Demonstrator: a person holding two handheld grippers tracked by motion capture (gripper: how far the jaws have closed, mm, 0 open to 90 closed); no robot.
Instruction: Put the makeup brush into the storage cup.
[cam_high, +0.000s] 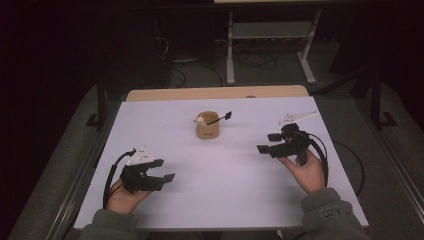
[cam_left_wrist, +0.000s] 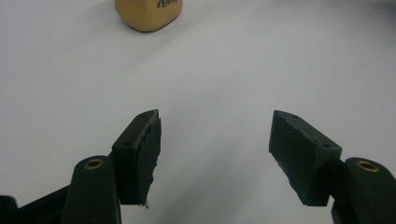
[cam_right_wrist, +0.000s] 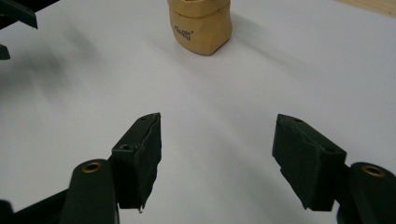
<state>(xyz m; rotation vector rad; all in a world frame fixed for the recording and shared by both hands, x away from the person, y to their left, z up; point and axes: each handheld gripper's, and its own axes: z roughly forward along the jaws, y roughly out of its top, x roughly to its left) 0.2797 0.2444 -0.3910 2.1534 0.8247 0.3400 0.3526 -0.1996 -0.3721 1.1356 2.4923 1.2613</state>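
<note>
Tan holder (cam_high: 208, 131) mid-table, far from edges, left tool (cam_high: 166, 171), right tool (cam_high: 265, 142) apart

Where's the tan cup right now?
In the high view the tan cup stands upright near the middle of the white table, toward its far edge, ahead of and between the left gripper and right gripper, untouched.

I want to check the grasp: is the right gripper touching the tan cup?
Apart. In the right gripper view, bare white table lies between the open right gripper and the tan cup.
</note>
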